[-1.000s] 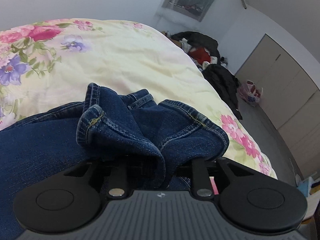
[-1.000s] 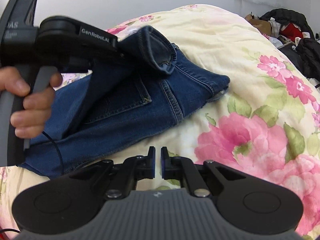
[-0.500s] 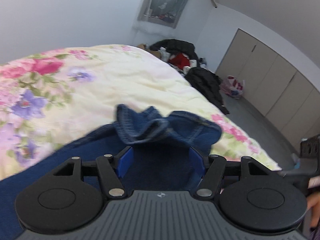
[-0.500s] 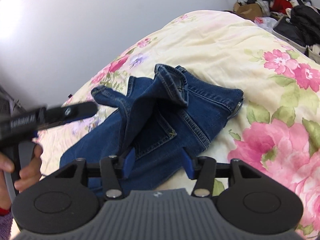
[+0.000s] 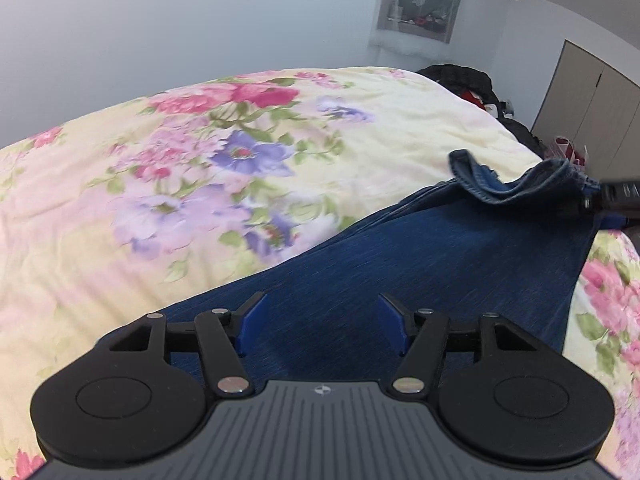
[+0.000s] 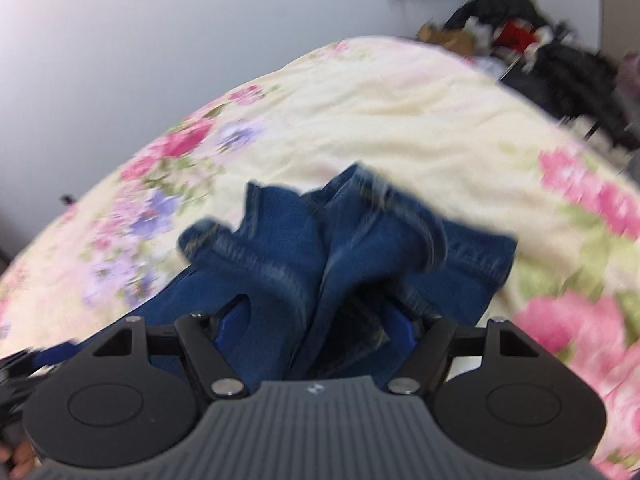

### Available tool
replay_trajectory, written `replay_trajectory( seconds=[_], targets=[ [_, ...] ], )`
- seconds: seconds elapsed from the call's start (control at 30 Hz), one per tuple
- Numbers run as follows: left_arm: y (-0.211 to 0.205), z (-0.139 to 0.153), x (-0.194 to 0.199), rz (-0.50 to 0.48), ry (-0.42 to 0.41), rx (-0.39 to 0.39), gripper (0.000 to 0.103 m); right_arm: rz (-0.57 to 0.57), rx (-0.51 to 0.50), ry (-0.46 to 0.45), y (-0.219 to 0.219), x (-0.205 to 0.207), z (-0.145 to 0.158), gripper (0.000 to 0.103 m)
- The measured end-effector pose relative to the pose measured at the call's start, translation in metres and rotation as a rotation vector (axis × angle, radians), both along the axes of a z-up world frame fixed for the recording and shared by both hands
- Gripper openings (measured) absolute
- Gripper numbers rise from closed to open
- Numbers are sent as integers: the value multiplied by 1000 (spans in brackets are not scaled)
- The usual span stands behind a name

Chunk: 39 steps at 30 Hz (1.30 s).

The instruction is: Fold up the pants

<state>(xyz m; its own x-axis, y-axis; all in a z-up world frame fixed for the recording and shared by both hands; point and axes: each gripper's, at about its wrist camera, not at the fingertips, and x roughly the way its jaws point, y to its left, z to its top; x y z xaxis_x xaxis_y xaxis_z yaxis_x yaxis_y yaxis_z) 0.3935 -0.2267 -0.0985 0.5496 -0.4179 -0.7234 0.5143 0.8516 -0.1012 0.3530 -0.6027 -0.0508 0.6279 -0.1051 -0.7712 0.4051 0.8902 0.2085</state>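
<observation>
The left gripper (image 5: pixel 320 318) has been opened, the jeans (image 5: pixel 420 264) released; the right gripper (image 6: pixel 316 320), just opening, is spread around the bunched hems, nothing gripped yet.

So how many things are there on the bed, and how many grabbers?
Blue jeans: 1
Flowery bedspread: 1
Grippers: 2, the left gripper and the right gripper, both with jaws apart
Total: 4

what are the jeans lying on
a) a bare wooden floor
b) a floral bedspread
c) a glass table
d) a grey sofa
b: the jeans lie on a cream bedspread printed with pink and purple flowers.
</observation>
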Motion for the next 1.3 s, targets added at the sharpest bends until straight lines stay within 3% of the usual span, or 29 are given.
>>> replay_trajectory(
  seconds=[0.1,0.2,0.27,0.4,0.53,0.6,0.7,0.77,0.83,0.93,1.0,1.13,1.17,1.23,1.3],
  targets=[
    [25,-6,-1,16,-16,1,72,-108,94,2,-25,6,-5,56],
    [45,-15,-1,27,-11,2,72,-209,220,2,-54,-1,-19,35],
    [55,-24,1,43,6,1,72,-238,275,-2,-66,-6,-27,22],
    [67,-32,-1,59,31,-23,71,-252,330,-43,-74,-9,-27,10],
    [77,-32,-1,94,31,-39,71,-147,187,-42,-51,10,6,3],
    [82,-31,1,122,33,-50,71,-34,75,-53,-29,25,32,1],
    [86,-25,2,134,23,-76,70,163,-70,-197,6,30,78,0],
    [85,-22,-2,108,10,-85,70,253,-220,-244,18,25,94,0],
    [81,-24,-5,91,6,-58,69,233,-256,-168,2,25,73,0],
    [73,-34,-9,73,22,-4,64,154,-234,24,-33,24,3,0],
    [70,-39,-12,71,23,11,63,108,-193,81,-47,18,-35,0],
    [67,-39,-14,63,9,34,63,95,-174,52,-54,9,-55,0],
    [67,-38,-14,66,8,31,63,96,-185,33,-53,8,-49,0],
    [70,-35,-14,72,-4,4,63,136,-226,-96,-41,-1,-24,0],
    [70,-34,-12,83,-14,-3,63,193,-285,-133,-31,1,-8,0]
  ],
)
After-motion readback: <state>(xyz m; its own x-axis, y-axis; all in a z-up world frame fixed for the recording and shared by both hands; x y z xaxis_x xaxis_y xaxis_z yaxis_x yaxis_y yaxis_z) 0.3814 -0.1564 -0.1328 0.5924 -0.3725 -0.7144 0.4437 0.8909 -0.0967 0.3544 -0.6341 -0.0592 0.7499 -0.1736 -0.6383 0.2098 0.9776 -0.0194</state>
